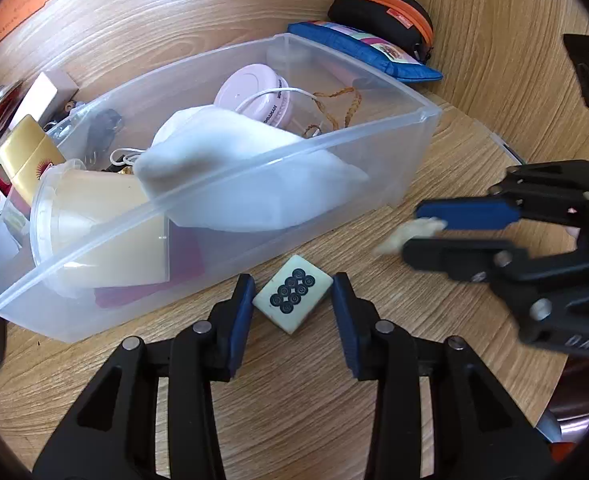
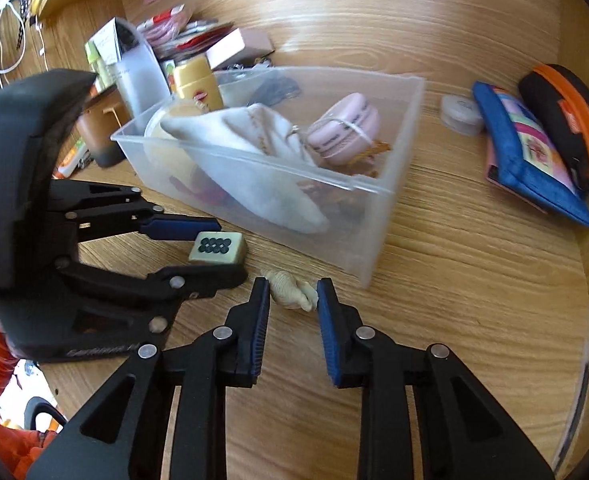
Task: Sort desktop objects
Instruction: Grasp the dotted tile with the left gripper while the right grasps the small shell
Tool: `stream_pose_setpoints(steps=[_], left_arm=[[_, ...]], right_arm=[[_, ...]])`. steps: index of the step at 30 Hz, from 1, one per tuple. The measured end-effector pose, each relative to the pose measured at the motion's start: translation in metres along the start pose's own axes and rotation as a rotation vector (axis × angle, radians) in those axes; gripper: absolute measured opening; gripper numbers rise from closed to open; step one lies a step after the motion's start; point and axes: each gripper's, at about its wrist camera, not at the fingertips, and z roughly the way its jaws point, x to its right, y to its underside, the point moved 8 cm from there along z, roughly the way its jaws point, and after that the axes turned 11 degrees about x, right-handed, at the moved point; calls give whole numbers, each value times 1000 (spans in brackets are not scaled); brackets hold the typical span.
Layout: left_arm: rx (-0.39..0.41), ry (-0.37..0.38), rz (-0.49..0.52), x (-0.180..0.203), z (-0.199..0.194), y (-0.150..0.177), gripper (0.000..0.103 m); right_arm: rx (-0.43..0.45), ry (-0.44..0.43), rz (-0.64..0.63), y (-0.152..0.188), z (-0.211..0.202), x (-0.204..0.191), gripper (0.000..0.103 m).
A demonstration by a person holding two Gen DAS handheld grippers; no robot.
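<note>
A cream mahjong tile with dark circles lies on the wooden desk just in front of a clear plastic bin. My left gripper is open, its blue pads on either side of the tile, not touching it. The tile also shows in the right wrist view. A small cream seashell lies on the desk between the pads of my open right gripper; it looks blurred in the left wrist view. The bin holds a white cloth, a pink round case and a lidded cup.
A blue pouch and a black-and-orange case lie at the back right, with a small round white jar beside them. Boxes, a gold tin and clutter stand behind the bin on the left.
</note>
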Motion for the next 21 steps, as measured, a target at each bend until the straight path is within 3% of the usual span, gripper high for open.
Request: stream_pose_setpoints(steps=[8,21], left_arm=[[39,-38,-18,0,-17,1,39],[129,-142,-68,-19,-66,-3,39]], right_arm=[[42,2,39,-9,-21,7,22],[93,-3,-1,-24,-41,-18,22]])
